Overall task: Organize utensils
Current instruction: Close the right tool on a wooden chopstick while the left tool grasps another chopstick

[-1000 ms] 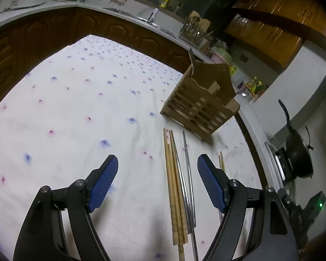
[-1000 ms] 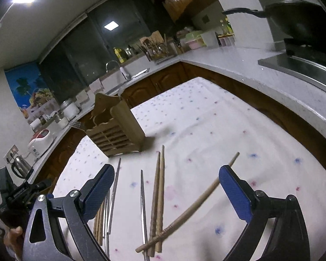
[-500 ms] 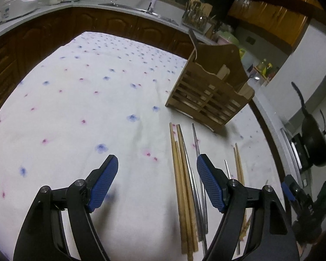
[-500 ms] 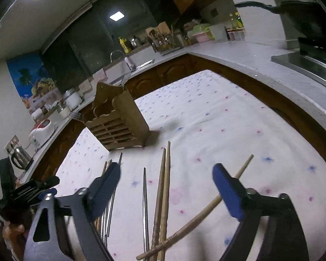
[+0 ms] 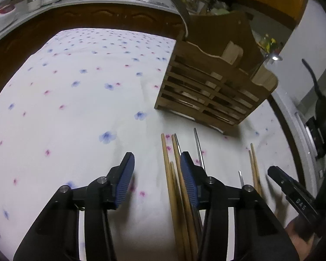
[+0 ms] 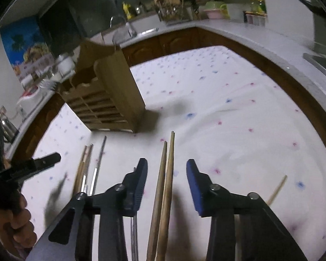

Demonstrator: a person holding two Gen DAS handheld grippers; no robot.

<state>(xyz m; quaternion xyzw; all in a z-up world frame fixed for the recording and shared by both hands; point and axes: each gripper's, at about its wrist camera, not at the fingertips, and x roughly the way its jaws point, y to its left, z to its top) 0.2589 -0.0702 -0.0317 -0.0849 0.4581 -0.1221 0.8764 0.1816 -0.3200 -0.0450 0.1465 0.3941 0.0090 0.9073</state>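
A slatted wooden utensil holder stands on the flowered tablecloth; it also shows in the right wrist view. My left gripper is open low over the cloth, with wooden chopsticks and metal chopsticks lying at its right finger. My right gripper is open, straddling a pair of wooden chopsticks that lie between its fingers. More wooden and metal chopsticks lie to its left. One wooden chopstick lies to its right.
Dark wood cabinets and a pale counter ring the table. A sink with tap and a dish rack are at the back. A black wok sits on the stove at right. The left gripper shows in the right wrist view.
Both grippers have moved forward and down toward the holder and narrowed their opening. The right gripper now straddles the wooden pair; the lone chopstick has shifted right of it.
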